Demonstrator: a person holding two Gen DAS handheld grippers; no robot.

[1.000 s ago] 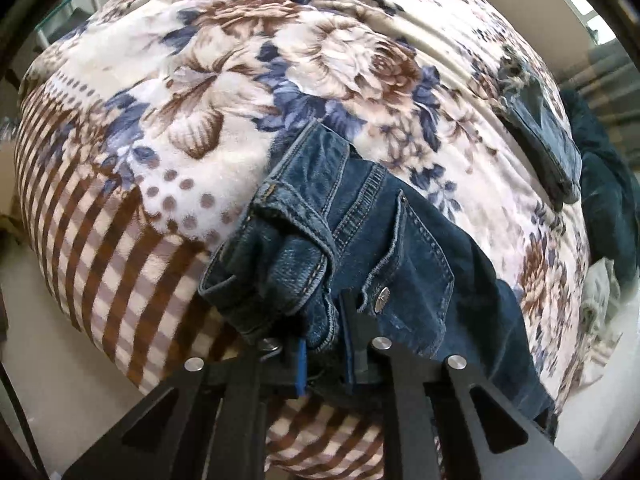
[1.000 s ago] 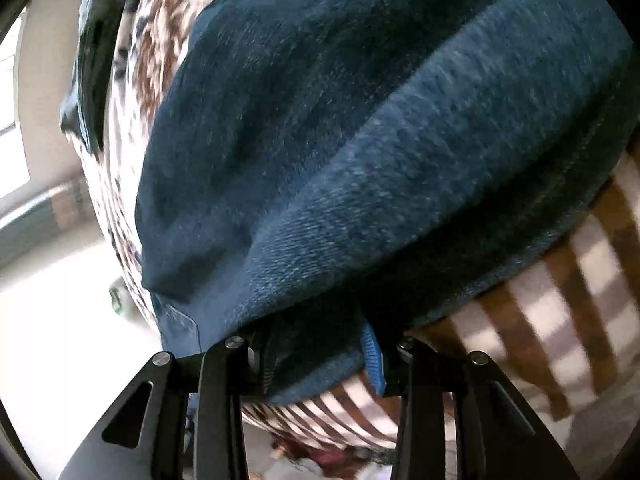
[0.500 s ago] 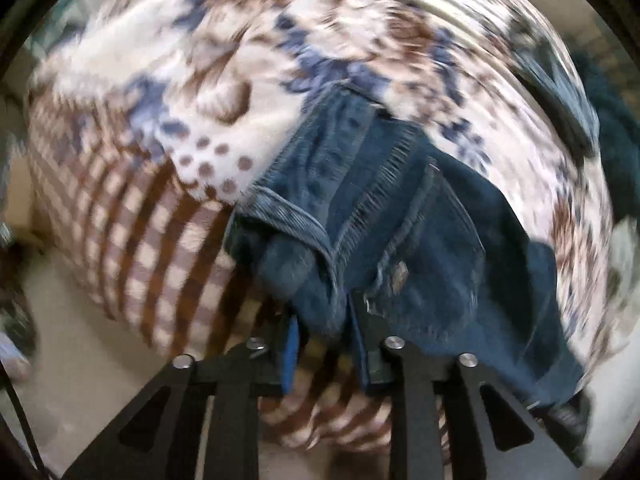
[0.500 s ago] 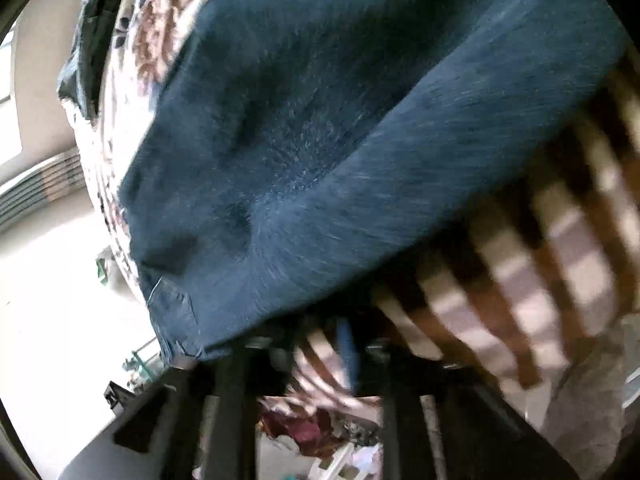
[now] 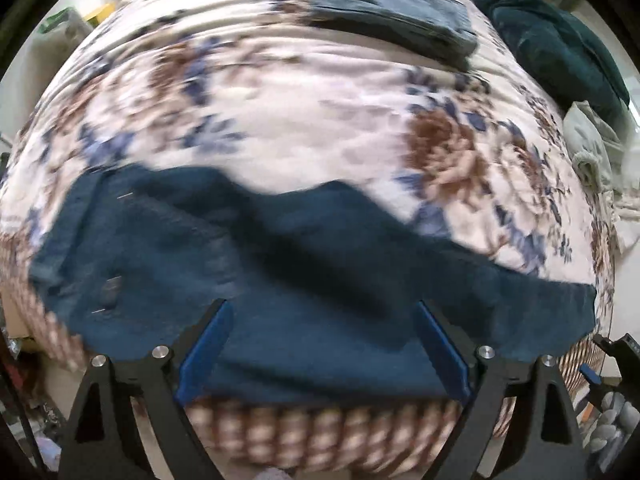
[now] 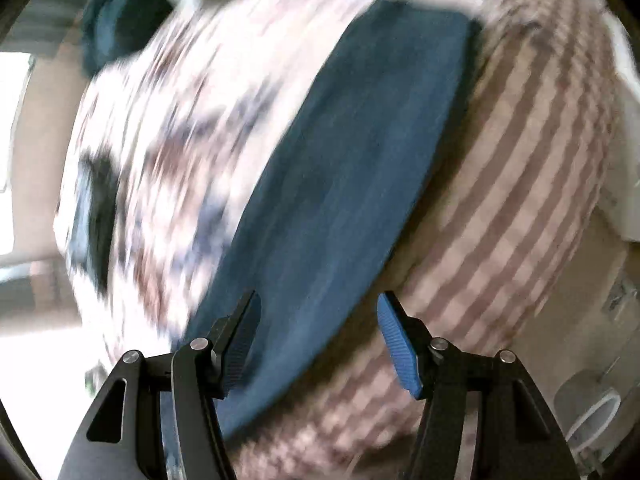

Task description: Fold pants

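While the jeans lie flat on the blanket, your left gripper and right gripper are both opening, empty.

I am looking over a floral blanket; folded dark cloth is lying at twelve o'clock, a teal garment at two.

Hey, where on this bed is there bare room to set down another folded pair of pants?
The widest bare patch is the floral blanket between the jeans at the near edge and the folded dark garment at the far side. The far right corner is crowded with a dark green heap and pale clothes.
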